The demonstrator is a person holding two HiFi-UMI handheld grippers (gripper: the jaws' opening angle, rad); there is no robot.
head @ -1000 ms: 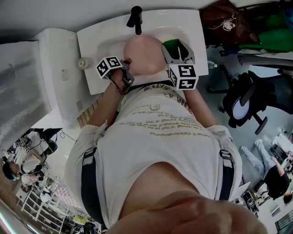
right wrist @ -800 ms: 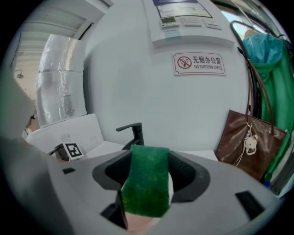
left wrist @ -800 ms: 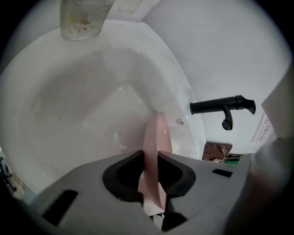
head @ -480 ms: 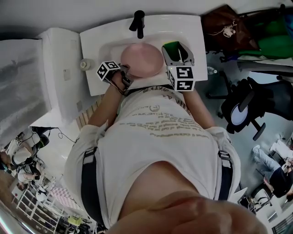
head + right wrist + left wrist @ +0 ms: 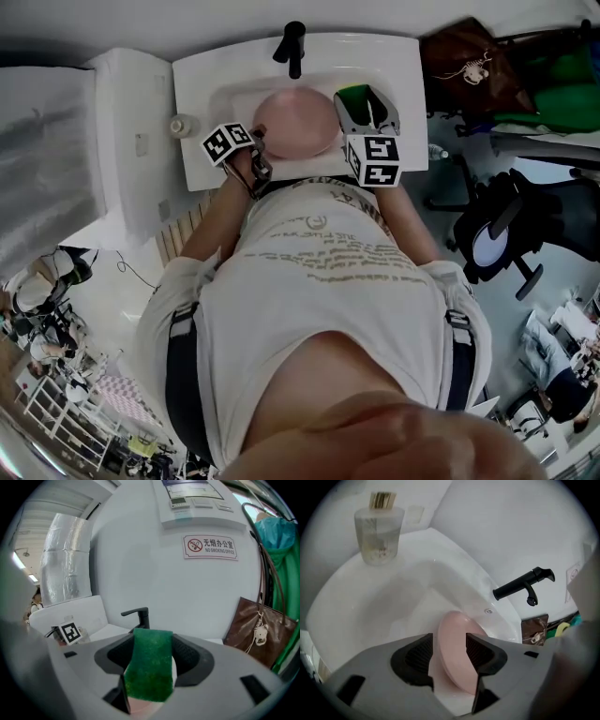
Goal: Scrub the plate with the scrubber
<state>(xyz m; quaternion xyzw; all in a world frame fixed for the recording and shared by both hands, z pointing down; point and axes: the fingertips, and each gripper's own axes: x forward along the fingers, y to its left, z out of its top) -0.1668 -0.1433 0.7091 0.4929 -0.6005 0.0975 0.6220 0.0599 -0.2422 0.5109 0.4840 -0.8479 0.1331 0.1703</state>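
A pink plate (image 5: 295,127) lies tilted in the white sink (image 5: 197,94). My left gripper (image 5: 258,142) is at the plate's left rim. In the left gripper view the plate (image 5: 457,663) stands edge-on between the jaws of the left gripper (image 5: 449,653). The jaws are opening and a gap shows beside the pads. My right gripper (image 5: 361,101) hovers at the plate's right edge, shut on a green scrubber (image 5: 352,94). In the right gripper view the scrubber (image 5: 149,670) fills the space between the jaws of the right gripper (image 5: 150,660).
A black faucet (image 5: 293,45) stands at the back of the basin. A glass jar (image 5: 179,125) sits on the sink's left corner. A brown bag (image 5: 464,52) hangs at the right, and an office chair (image 5: 502,234) stands on the floor beyond it.
The pink plate looks smaller and lower in the basin than a second ago. The left gripper stays at its left rim. The right gripper keeps the scrubber beside the right edge.
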